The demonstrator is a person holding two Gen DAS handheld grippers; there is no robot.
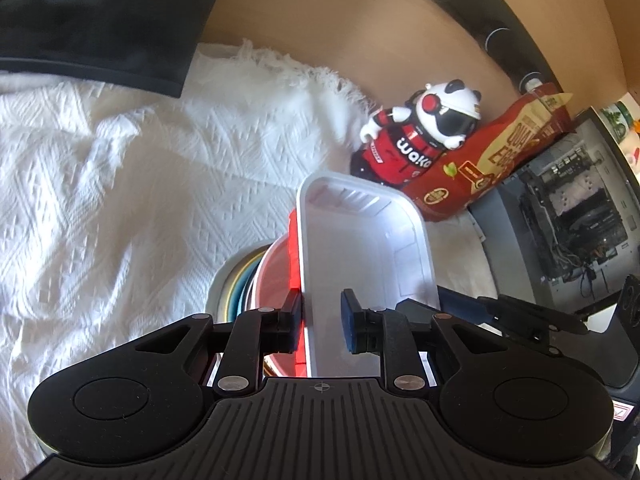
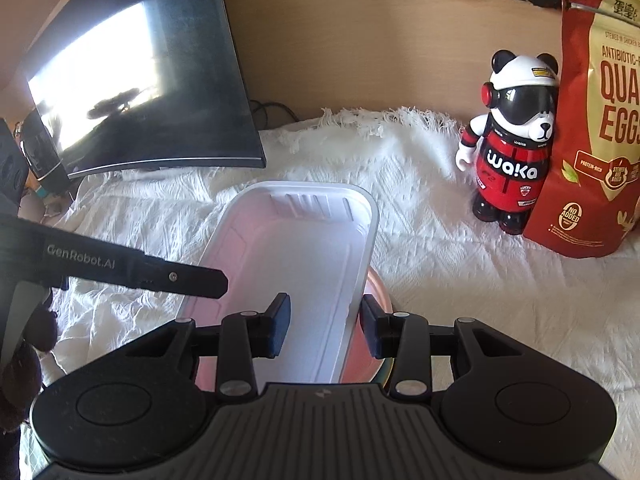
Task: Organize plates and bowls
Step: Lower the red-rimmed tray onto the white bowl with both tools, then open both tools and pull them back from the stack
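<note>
A white rectangular plastic tray (image 1: pixel 360 232) (image 2: pixel 296 248) rests on a red bowl (image 1: pixel 276 276) (image 2: pixel 376 292), which sits on a stack of plates (image 1: pixel 232 292). My left gripper (image 1: pixel 322 320) straddles the tray's left wall. Its outer pad is at the rim and its inner pad stands clear inside the tray, so it is open. My right gripper (image 2: pixel 325 322) straddles the right wall the same way, with the outer pad by the rim and a visible gap at the inner pad. In the right wrist view, one of the left gripper's fingers (image 2: pixel 192 278) reaches in from the left.
A white textured cloth (image 2: pixel 440 280) covers the desk. A panda figure (image 2: pixel 512 140) and a red bag of quail eggs (image 2: pixel 600 140) stand behind the tray on the right. A dark monitor (image 2: pixel 140 92) stands at the back left, and an open computer case (image 1: pixel 572 216) is further right.
</note>
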